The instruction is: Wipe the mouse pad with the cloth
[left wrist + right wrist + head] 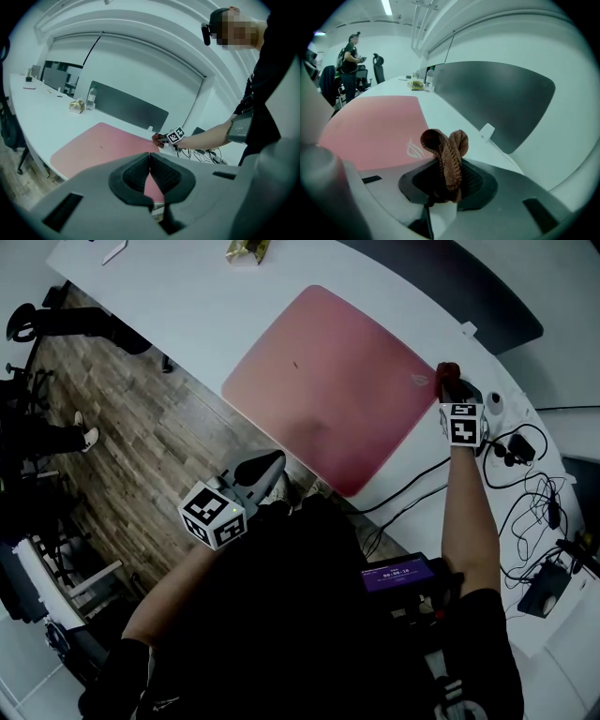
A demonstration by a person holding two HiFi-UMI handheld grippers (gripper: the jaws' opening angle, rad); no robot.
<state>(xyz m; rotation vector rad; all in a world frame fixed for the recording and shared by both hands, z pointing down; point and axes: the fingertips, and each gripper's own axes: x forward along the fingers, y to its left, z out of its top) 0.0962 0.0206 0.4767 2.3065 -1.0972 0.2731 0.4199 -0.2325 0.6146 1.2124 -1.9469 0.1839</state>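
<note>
A large pink mouse pad point(323, 385) lies on the white desk point(187, 306). A brown knitted cloth point(446, 152) is pinched in my right gripper point(447, 180), which is shut on it. In the head view this gripper point(450, 382) hovers at the pad's right corner, with the cloth point(446, 371) showing as a dark red lump. My left gripper point(258, 474) hangs off the desk's near edge, above the wooden floor. Its jaws are shut with nothing between them point(150, 176). From the left gripper view the pad point(101, 143) and the right gripper point(165, 138) lie ahead.
A dark divider panel point(497, 101) stands behind the pad. Cables and plugs point(525, 474) lie on the desk to the right. A small yellowish box point(246, 249) sits at the far end. Office chairs point(56, 324) and a standing person point(349, 61) are on the floor.
</note>
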